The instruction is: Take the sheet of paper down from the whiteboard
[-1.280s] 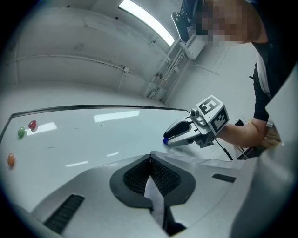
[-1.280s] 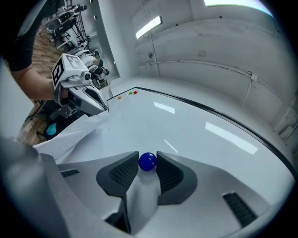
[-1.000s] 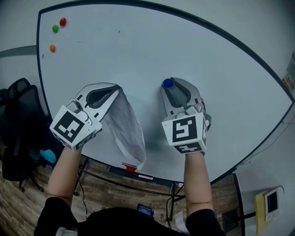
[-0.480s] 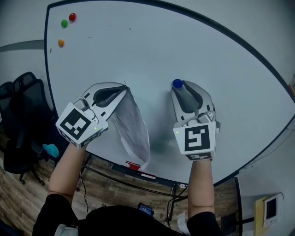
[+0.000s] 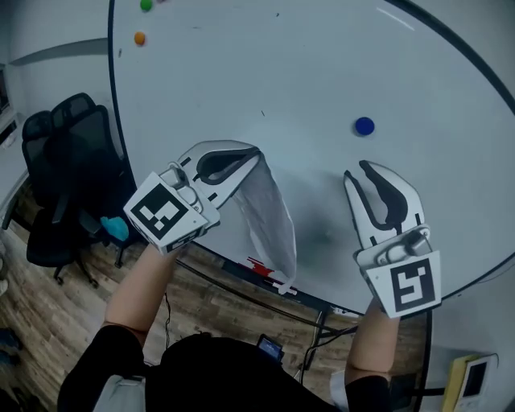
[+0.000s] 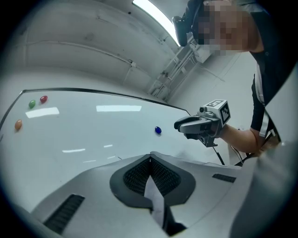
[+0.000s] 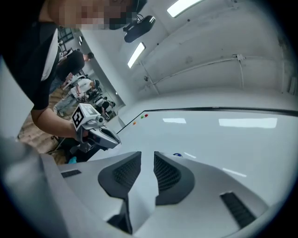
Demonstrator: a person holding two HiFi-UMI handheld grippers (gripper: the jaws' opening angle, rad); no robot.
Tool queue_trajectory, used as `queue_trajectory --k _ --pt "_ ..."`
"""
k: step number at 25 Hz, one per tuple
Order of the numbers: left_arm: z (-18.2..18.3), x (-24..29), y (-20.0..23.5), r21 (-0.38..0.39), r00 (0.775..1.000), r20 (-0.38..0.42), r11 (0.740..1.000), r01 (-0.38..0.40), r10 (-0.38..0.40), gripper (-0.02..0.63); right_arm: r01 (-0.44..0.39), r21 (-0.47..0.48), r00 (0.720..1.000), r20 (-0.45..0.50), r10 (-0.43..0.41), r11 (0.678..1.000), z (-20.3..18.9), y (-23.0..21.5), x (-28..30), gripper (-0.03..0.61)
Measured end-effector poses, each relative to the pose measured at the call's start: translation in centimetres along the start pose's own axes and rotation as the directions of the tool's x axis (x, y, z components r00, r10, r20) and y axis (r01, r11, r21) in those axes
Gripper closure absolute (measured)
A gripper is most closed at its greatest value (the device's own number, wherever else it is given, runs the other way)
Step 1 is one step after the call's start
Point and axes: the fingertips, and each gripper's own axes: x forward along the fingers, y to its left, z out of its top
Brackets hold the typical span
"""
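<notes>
White paper first: in the head view, the sheet of paper (image 5: 269, 221) hangs from the tips of the left gripper (image 5: 254, 153). It droops in front of the whiteboard (image 5: 322, 72), with its bottom end down at the board's lower edge beside a small red thing (image 5: 259, 267). Whether it brushes the board I can't tell. The right gripper (image 5: 357, 170) is held off toward the lower right edge, its fingers a little apart and holding nothing. The blue magnet (image 5: 364, 125) sits on the board just above its tips, untouched. An orange magnet (image 5: 139, 37) and a green magnet (image 5: 146, 5) cling near the top left corner, and a black office chair (image 5: 64, 161) stands beyond the left edge. The left gripper view looks along the left gripper (image 6: 150, 158), whose fingers are pressed together on the sheet of paper (image 6: 156, 203), seen edge-on as a pale strip pinched between the pads. Only this view shows a red magnet (image 6: 43, 99) beside the green magnet (image 6: 31, 104). It also shows the right gripper (image 6: 178, 124) from the side, with the blue magnet (image 6: 158, 130) just to its left. In the right gripper view, the right gripper (image 7: 147, 155) has a narrow gap between its pads, which have just been closing. Only bare whiteboard (image 7: 223, 139) shows through the gap. The blue magnet (image 7: 177, 155) peeks over one pad. The left gripper (image 7: 117, 141) shows at the left, but I can't make out the sheet here.
</notes>
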Motion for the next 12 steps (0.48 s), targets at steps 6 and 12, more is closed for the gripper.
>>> queue_trajectory --k 6,12 --pt "-3.5 -1.9 -3.9 -0.096 0.998 -0.038 0.995 0.039 -0.043 0.603 -0.092 0.178 0.994 0.067 0.081 0.980 -2.5 4.3 -3.1 0.529" --pt "-8.7 -3.6 -6.8 -0.193 0.990 -0.106 0.979 0.073 -0.094 0.603 -0.123 0.357 0.992 0.072 0.104 0.926 -8.0 8.2 -4.8 0.546"
